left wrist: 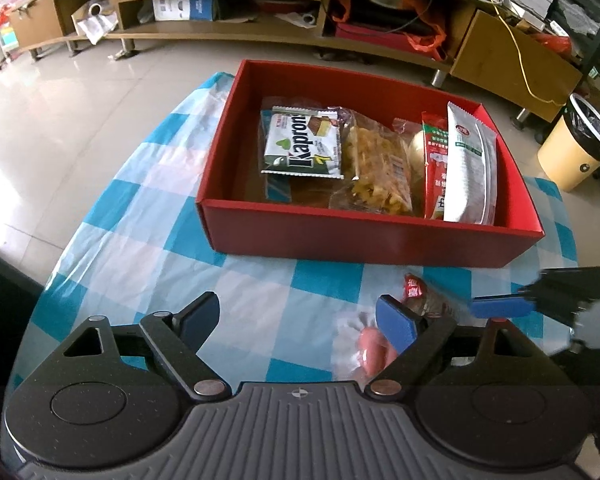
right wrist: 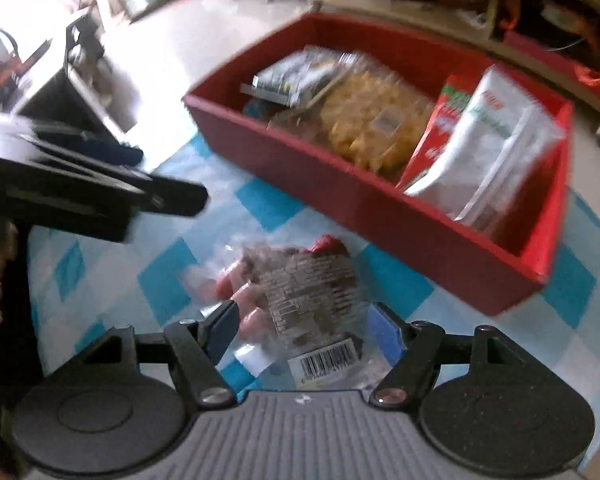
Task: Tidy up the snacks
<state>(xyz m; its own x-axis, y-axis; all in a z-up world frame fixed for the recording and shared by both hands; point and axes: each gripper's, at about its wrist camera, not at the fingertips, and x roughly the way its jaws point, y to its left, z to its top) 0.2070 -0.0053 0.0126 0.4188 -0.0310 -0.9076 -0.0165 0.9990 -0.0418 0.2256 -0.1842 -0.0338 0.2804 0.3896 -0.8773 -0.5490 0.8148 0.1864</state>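
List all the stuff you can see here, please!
box: one, red, open, on the tablecloth
tablecloth: one, blue and white checks, over the table
wafer pack: one, white and green, left in the box
noodle snack bag: one, clear with yellow pieces, middle of the box
red packet: one, red, right in the box
white pouch: one, white, far right in the box
sausage pack: one, clear with pink sausages, on the tablecloth before the box
bin: one, cream, on the floor
shelf unit: one, wooden, behind
left gripper: open, empty
right gripper: open around the sausage pack
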